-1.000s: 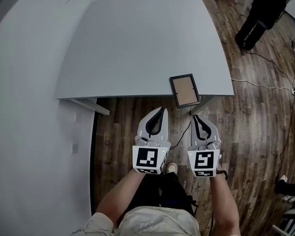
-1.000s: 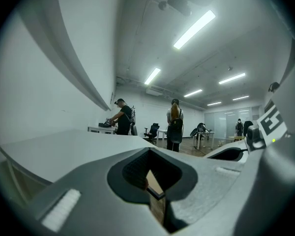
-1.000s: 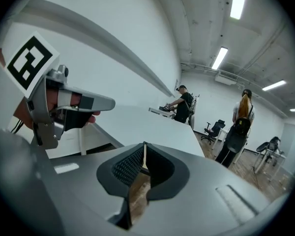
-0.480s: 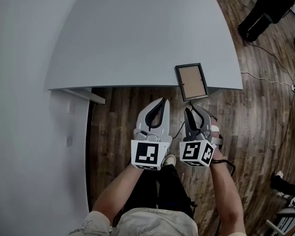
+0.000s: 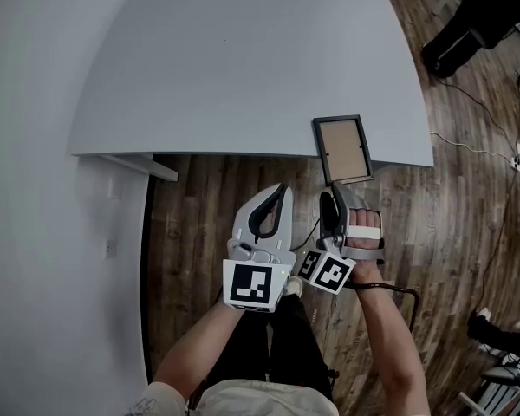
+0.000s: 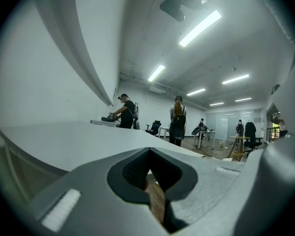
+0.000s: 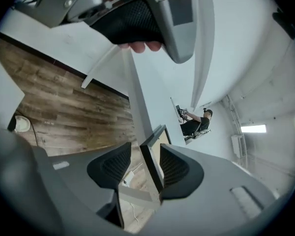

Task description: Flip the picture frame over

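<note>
Right gripper (image 5: pixel 334 192) has its jaws parted on either side of the near short edge of the picture frame (image 5: pixel 342 149). That edge sits close to one pad with a gap to the other, unclamped. Left gripper (image 5: pixel 281 191) is just beside it at 9 o'clock, jaws together on nothing. Frame lies flat at the 5 o'clock corner of the grey table (image 5: pixel 243 59), brown panel up. Its long axis runs 6 to 12, and its near end overhangs the edge.

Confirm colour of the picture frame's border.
Black picture frame, tan inside; head view shows it best.
</note>
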Demonstrator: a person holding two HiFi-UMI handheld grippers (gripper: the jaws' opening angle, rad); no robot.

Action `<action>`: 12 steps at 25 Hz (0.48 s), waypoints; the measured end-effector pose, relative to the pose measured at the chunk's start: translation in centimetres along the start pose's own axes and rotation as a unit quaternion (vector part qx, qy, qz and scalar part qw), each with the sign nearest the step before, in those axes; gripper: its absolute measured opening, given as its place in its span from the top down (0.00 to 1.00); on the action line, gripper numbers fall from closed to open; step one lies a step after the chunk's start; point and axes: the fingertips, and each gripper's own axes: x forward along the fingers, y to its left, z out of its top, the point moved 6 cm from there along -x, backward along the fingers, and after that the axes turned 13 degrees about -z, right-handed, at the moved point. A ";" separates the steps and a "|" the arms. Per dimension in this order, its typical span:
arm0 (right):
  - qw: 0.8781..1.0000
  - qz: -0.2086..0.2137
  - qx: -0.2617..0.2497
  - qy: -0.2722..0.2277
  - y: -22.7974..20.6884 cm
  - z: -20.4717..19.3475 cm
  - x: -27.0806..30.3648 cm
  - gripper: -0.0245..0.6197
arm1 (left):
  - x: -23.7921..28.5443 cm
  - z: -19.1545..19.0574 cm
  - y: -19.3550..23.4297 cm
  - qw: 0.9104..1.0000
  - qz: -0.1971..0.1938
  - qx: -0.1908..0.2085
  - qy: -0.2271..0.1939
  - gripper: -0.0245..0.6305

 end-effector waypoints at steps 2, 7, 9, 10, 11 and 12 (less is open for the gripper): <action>1.000 -0.012 -0.024 0.002 0.6 -0.1 0.2 0.62 | -0.3 -0.3 0.2 1.000 0.003 0.000 0.002 0.96; 0.998 -0.041 -0.047 0.008 1.1 0.3 0.9 0.62 | -0.5 -0.6 0.9 1.000 0.006 -0.002 0.003 0.96; 0.997 -0.047 -0.052 0.011 1.2 0.4 1.2 0.63 | -0.5 -0.6 1.0 1.000 0.008 -0.004 0.004 0.96; 0.997 -0.049 -0.054 0.013 1.3 0.5 1.4 0.64 | -0.6 -0.7 1.2 1.000 0.009 -0.005 0.005 0.96; 0.997 -0.051 -0.056 0.015 1.4 0.5 1.7 0.64 | -0.6 -0.8 1.3 1.000 0.009 -0.005 0.006 0.96; 0.997 -0.055 -0.060 0.017 1.5 0.5 1.9 0.67 | -0.6 -0.9 1.4 1.000 0.009 -0.006 0.006 0.96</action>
